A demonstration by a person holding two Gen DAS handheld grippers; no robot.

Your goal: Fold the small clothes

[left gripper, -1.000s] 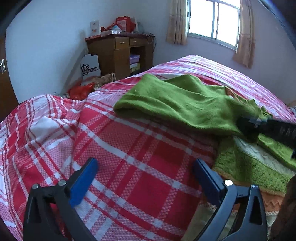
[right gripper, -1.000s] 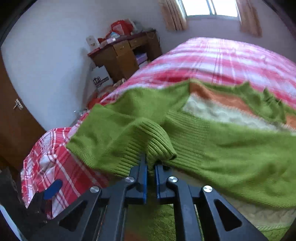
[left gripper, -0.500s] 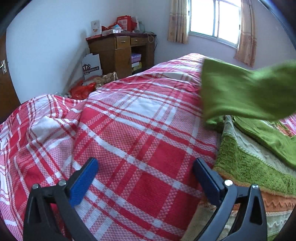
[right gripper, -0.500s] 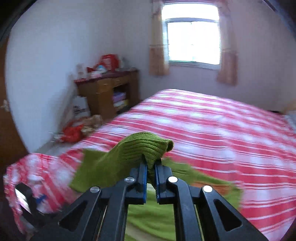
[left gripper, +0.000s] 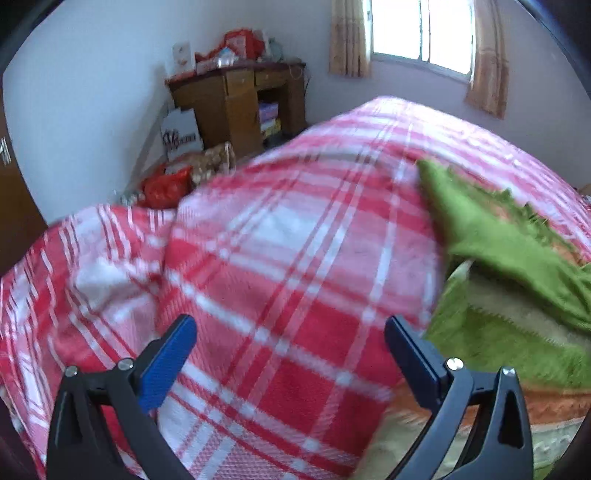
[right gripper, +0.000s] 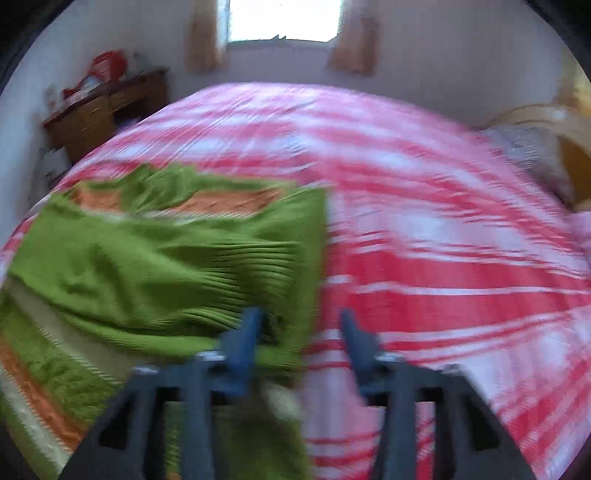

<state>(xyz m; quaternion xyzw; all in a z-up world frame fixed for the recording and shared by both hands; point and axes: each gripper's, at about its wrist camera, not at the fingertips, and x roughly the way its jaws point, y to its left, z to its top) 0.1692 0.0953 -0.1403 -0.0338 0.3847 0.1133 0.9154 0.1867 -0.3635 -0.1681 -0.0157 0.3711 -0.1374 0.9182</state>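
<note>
A green knitted sweater [right gripper: 155, 266] with orange and cream bands lies on the red plaid bed, its green sleeve folded across the body. In the blurred right wrist view my right gripper [right gripper: 301, 325] hovers at the sweater's right edge with its jaws opening; the ribbed sleeve cuff [right gripper: 255, 258] lies by the left finger and the pads are apart from it. In the left wrist view the sweater [left gripper: 509, 258] lies at the right. My left gripper [left gripper: 288, 339] stands open over bare bedspread, just left of the sweater's hem, with nothing between its fingers.
The red and white plaid bedspread [left gripper: 295, 236] covers the whole bed [right gripper: 443, 229]. A wooden desk [left gripper: 236, 99] with clutter on top stands by the far wall under a curtained window [left gripper: 421, 33]. Bags [left gripper: 173, 184] lie on the floor beside the bed.
My right gripper carried the sleeve cuff from the left across the sweater to its right side, then let go as its jaws parted. The left gripper stayed where it was.
</note>
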